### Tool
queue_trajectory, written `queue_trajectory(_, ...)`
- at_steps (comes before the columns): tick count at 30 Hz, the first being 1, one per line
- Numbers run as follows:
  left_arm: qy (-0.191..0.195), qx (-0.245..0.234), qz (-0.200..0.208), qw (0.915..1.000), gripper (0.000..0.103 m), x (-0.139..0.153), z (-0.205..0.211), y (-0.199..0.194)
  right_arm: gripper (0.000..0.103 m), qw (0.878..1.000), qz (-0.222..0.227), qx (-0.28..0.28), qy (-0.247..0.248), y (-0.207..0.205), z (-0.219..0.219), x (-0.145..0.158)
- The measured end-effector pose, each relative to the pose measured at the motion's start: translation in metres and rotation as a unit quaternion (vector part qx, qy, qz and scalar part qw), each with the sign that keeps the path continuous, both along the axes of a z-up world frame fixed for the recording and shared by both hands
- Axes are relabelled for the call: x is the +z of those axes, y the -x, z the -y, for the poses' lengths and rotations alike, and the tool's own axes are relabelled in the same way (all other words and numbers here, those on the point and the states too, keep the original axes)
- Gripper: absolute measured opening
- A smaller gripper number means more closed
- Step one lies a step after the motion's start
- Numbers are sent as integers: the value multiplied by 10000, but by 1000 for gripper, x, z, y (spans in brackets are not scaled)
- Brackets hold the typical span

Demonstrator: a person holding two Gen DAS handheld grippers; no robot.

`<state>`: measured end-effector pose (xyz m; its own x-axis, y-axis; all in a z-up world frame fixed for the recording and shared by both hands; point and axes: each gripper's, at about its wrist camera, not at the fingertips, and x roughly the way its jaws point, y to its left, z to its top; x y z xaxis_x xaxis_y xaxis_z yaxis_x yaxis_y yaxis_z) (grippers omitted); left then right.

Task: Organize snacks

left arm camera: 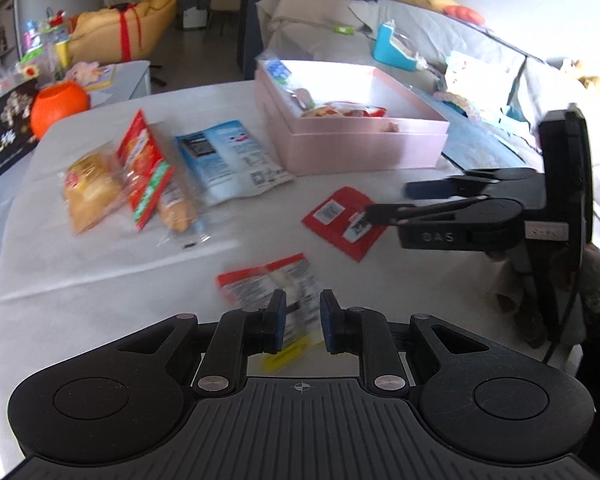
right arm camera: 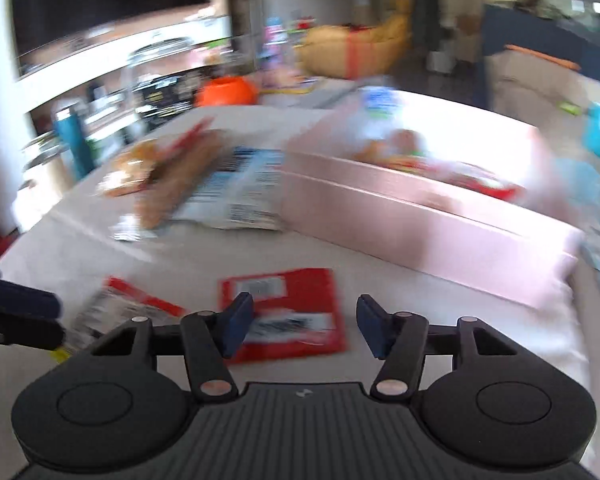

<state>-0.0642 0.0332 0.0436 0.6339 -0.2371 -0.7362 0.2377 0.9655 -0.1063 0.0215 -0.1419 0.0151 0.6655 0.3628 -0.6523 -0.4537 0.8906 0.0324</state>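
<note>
Red pack (right arm camera: pixel 284 312) at 12 o'clock of R tongs (right arm camera: pixel 300 326), jaws wide, empty, nearer; L tongs (left arm camera: pixel 303 320) pinching label pack (left arm camera: pixel 272 284).

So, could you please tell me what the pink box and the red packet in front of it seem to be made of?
Pink box: likely paperboard, matte, with crisp straight edges. Red packet: probably plastic film, flat, with printed labels; blur hides any gloss.
</note>
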Motion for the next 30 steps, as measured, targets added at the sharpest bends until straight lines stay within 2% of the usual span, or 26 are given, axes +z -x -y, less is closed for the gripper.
queue_trajectory(1,-97,-33,17,9999,21,-1,8,-4,60,9999,69,-147,24,2,8,-2)
queue_trajectory(3,-379,-106,37,9992,22,-4,24,-10,72,9991,-40,-391,-162,2,24,-6)
queue_trajectory(5,-673,-228,47,9975,23,-9,38,-13,73,9973,-165,-544,-455,-3,35,-7)
queue_trajectory(10,-1536,-493,198,9867,28,-21,57,-12,79,9947,-211,-729,-697,-6,45,-9)
queue_trajectory(16,-1756,-258,101,9841,28,-20,47,-18,82,9943,-216,-738,-740,-5,45,-10)
queue_trajectory(19,-1632,-217,6,9863,28,-22,45,-21,84,9940,-221,-762,-749,-6,46,-9)
queue_trajectory(22,-1304,-231,-124,9911,49,-21,44,-24,84,9939,-225,-769,-759,-6,46,-9)
queue_trajectory(24,-951,-345,-240,9946,70,-21,42,-26,85,9939,-228,-765,-755,-6,45,-9)
queue_trajectory(25,-750,-406,-289,9959,72,-20,40,-27,85,9940,-229,-762,-752,-6,45,-9)
queue_trajectory(27,-453,-387,-284,9978,70,-16,34,-25,85,9940,-227,-763,-750,-6,45,-9)
queue_trajectory(28,-397,-308,-210,9985,68,-12,29,-23,85,9940,-228,-764,-755,-6,45,-9)
queue_trajectory(30,-524,-13,26,9986,66,-5,20,-19,85,9940,-228,-763,-754,-6,45,-9)
